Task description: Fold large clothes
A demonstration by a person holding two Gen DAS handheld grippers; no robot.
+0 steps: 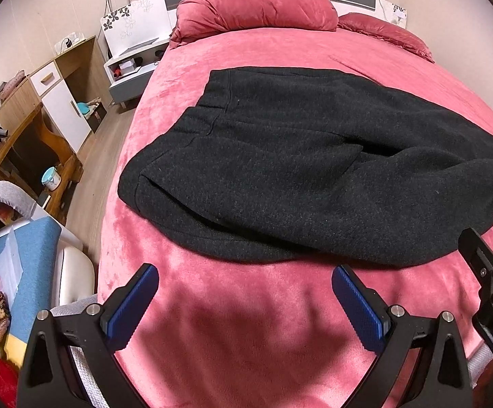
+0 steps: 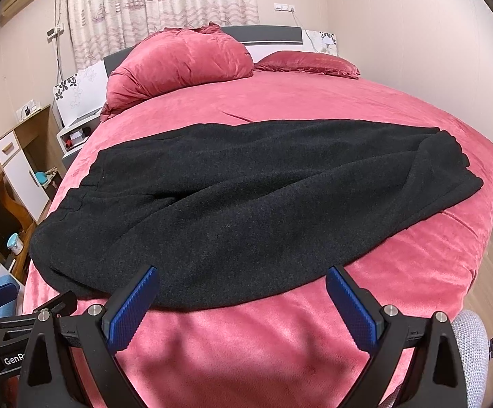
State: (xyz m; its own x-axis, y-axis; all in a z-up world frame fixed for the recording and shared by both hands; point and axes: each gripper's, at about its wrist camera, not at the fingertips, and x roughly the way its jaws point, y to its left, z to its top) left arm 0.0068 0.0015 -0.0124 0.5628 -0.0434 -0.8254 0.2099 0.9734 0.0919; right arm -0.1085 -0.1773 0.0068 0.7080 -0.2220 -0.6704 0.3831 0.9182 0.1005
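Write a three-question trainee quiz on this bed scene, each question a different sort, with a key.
1. True or false: the left gripper is clamped on the dark garment.
2. Multiple choice: the garment lies on A) the floor, B) the pink bedspread, C) a chair.
3. Fill in: both grippers' jaws stand ____.

Key: 1 false, since it is open and short of the cloth. 2 B. 3 open; the right gripper sits at the garment's near edge.
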